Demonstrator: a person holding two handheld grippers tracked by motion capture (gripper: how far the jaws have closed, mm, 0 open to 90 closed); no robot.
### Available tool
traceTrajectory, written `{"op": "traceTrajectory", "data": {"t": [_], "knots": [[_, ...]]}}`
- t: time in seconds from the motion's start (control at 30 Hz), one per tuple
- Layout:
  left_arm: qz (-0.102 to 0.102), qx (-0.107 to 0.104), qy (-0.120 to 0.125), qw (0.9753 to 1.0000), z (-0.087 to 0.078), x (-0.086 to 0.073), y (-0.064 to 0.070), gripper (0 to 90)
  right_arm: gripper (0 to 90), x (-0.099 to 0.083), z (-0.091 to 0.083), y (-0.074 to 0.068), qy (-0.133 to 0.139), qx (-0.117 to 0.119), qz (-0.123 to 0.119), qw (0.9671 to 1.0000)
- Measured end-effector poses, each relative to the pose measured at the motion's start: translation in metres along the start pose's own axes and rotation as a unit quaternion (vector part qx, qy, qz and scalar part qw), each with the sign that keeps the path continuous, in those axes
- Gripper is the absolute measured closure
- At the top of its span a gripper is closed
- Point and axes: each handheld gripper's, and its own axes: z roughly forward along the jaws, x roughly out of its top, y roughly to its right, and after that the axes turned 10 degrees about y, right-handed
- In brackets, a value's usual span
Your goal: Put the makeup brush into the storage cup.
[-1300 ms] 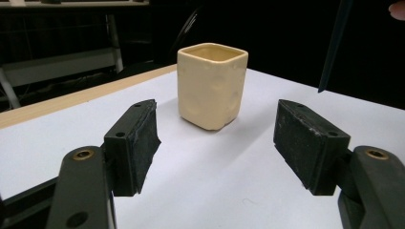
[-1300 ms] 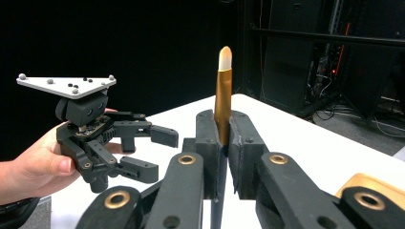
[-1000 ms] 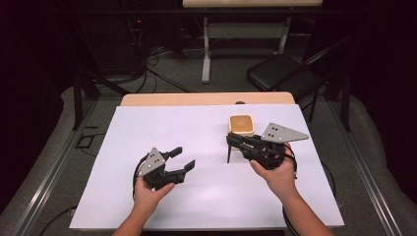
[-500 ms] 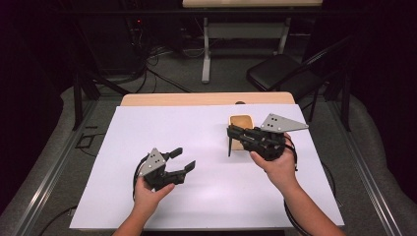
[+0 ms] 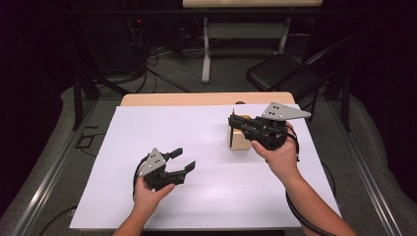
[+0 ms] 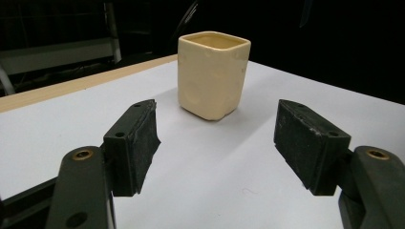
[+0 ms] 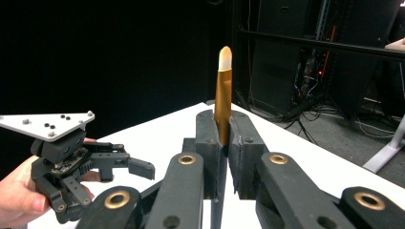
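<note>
- On the white desk, toward its far right, a cream square cup is seen standing upright; in the left gripper view the same cup is seen ahead, mouth up, well apart from the jaws.
- Right gripper is held just above the cup; its jaws are clamped on a slim gold pen-like stick, pale tip pointing away from the jaws.
- In the high view the stick is too thin to be made out clearly against the cup.
- Left gripper is rested low over the desk, jaws spread wide with nothing held; it is also caught in the right gripper view.
- Step in hand is judged to be dropping the stick into the cup.
- For a clean drop, the stick should be turned tip down and centred over the cup mouth, not the rim.
- Grip should be released only once the lower end is inside the walls.
- Cup is light-looking, so it could be tipped if the rim is knocked; the left gripper could be used to steady it.
</note>
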Motion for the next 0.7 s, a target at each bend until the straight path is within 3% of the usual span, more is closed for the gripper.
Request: {"op": "traceTrajectory", "data": {"t": [0.7], "knots": [[-0.004,0.002,0.001,1.0000,-0.002,0.000,-0.002,31.7,83.5,0.022,0.010,0.006,0.004,-0.008,-0.012,0.9999]]}}
